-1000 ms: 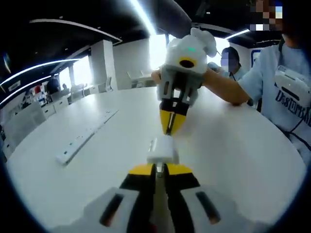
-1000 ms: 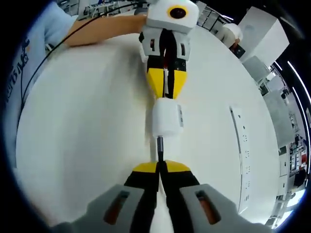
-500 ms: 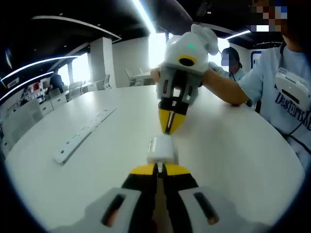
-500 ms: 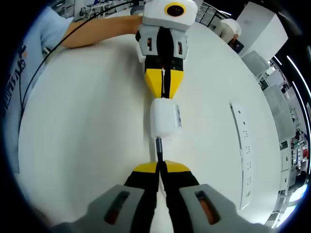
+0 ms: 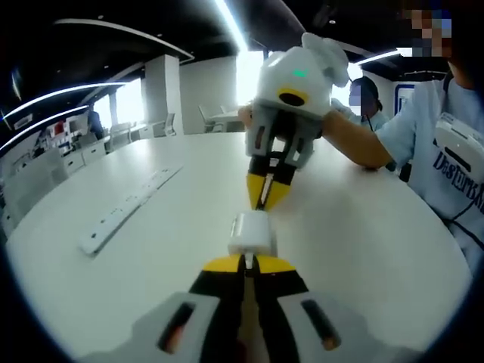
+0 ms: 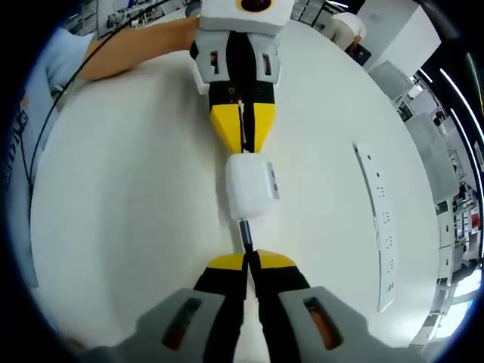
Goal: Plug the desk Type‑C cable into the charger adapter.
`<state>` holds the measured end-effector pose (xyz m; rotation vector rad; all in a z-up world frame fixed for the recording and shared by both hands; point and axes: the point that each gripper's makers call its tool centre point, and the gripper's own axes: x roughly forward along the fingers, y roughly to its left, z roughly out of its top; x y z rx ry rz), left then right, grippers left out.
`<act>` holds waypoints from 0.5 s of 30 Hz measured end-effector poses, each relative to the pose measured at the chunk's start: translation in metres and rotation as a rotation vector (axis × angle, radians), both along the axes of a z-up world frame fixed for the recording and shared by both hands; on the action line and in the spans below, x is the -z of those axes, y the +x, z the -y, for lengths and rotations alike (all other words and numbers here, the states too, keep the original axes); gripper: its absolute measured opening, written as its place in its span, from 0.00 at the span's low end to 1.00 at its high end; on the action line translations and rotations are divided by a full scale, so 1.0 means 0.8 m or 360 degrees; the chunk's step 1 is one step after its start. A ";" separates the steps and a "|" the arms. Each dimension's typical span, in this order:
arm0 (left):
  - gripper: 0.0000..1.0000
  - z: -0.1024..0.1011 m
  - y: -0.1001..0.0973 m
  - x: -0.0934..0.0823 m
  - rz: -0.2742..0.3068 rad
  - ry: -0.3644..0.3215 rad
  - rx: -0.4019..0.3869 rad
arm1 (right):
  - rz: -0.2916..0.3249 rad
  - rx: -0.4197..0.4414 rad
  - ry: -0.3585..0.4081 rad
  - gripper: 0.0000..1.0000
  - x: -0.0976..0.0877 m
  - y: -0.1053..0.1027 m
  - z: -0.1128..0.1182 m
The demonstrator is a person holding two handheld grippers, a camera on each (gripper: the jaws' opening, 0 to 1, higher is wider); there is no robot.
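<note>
A white charger adapter (image 5: 252, 233) hangs just above the round white table (image 5: 363, 249), with my left gripper (image 5: 246, 261) shut on its near end. From the far side my right gripper (image 5: 262, 204) meets the adapter's other end, jaws together. In the right gripper view, my right gripper (image 6: 248, 259) is shut on the dark Type-C plug (image 6: 246, 236). The plug's tip reaches the adapter (image 6: 249, 185), and how deep it sits is hidden. Beyond it, the left gripper (image 6: 242, 147) clamps the adapter's far end.
A long white power strip (image 5: 125, 212) lies flat on the table, at the right in the right gripper view (image 6: 382, 227). A person in a light blue shirt (image 5: 446, 151) stands at the table's edge, and a forearm (image 6: 128, 49) reaches in.
Both views have shifted a little with the hands. The grips are unchanged. In the right gripper view the adapter now sits slightly closer to my right jaws, with less of the plug showing.
</note>
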<state>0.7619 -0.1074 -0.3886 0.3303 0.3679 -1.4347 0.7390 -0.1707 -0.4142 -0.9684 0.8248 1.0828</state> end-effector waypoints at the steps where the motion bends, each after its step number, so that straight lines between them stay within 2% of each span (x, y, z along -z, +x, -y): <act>1: 0.06 0.000 0.000 0.000 0.0002 0.0001 0.0000 | 0.0002 -0.0005 -0.0003 0.05 0.000 -0.001 -0.001; 15: 0.06 0.002 0.002 0.001 0.0037 0.0024 -0.0015 | 0.0026 0.0006 -0.0033 0.05 0.001 0.000 -0.005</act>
